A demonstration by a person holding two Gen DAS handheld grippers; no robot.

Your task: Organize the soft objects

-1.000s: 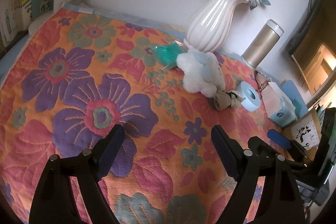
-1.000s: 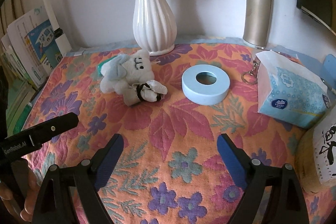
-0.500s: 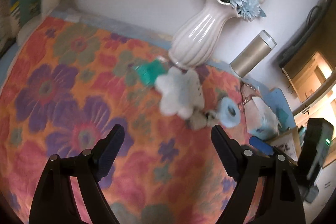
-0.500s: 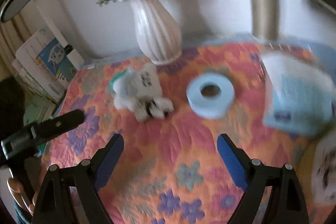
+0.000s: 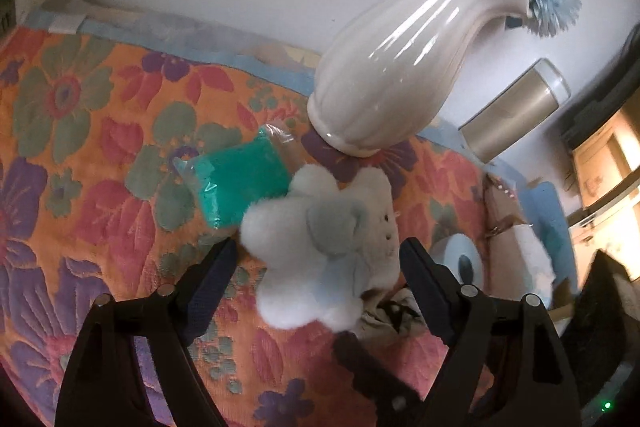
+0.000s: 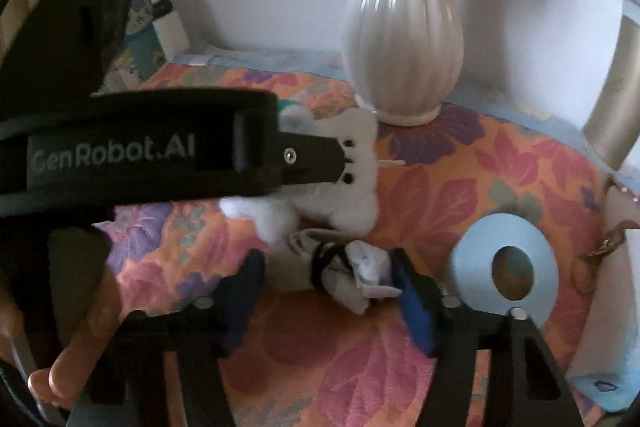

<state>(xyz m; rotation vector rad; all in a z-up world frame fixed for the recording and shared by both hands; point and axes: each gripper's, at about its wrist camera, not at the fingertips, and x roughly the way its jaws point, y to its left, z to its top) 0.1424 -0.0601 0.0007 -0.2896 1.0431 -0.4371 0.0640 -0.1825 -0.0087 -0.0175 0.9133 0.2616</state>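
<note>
A white and pale blue plush toy [image 5: 320, 247] lies on the flowered cloth [image 5: 100, 147]. My left gripper [image 5: 316, 255] straddles it with its jaws closing; the pads flank the plush without clearly squeezing it. In front of the plush lies a small grey-white fabric bundle tied with a black band [image 6: 340, 275]. My right gripper [image 6: 326, 271] has that bundle between its closing jaws, with a gap still showing on the left side. A green soft item in clear plastic [image 5: 240, 183] rests behind the plush. The left gripper's black housing [image 6: 152, 155] hides part of the plush [image 6: 352, 163] in the right wrist view.
A white ribbed vase [image 5: 400, 67] with blue flowers stands just behind the toys, and a gold flask [image 5: 516, 107] stands to its right. A blue tape roll [image 6: 504, 267], keys and a tissue pack [image 5: 532, 255] lie to the right. A person's fingers [image 6: 80, 347] show at lower left.
Both grippers moved forward to the toys and their jaws narrowed. The left now straddles the plush, and the right now straddles the small bundle.
</note>
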